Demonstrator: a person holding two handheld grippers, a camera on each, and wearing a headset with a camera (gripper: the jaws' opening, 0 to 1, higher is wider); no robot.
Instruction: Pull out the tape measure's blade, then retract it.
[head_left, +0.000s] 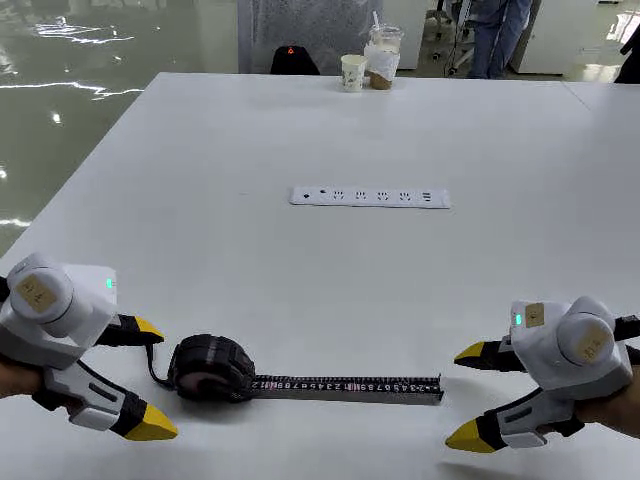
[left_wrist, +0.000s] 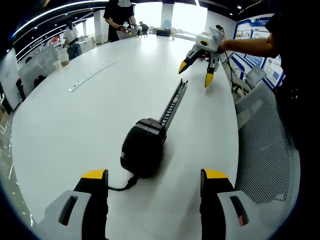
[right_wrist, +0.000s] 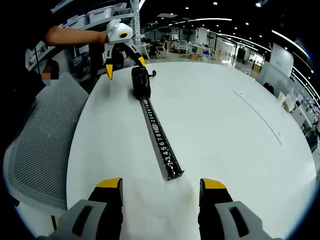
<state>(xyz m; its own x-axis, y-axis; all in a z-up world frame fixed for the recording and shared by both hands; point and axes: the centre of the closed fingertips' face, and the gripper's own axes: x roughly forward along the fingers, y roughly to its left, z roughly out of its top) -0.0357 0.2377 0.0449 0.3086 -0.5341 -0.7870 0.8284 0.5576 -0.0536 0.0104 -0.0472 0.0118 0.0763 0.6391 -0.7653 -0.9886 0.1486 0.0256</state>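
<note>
- Near the worktop's (head_left: 300, 270) near edge lay one tape measure (head_left: 210, 368), case at the left, with its one blade (head_left: 350, 386) drawn out flat toward the right.
- Pulling out looked done, so retracting seemed the step in hand.
- Two grippers: the left gripper (head_left: 155, 377), jaws apart, sat just left of the case; the right gripper (head_left: 465, 395), jaws apart, sat just right of the blade's tip, holding nothing.
- The next move probably called for steadying the case and letting the blade run back.
- Far off stood one power strip (head_left: 370, 197) and two cups (head_left: 353, 72).
</note>
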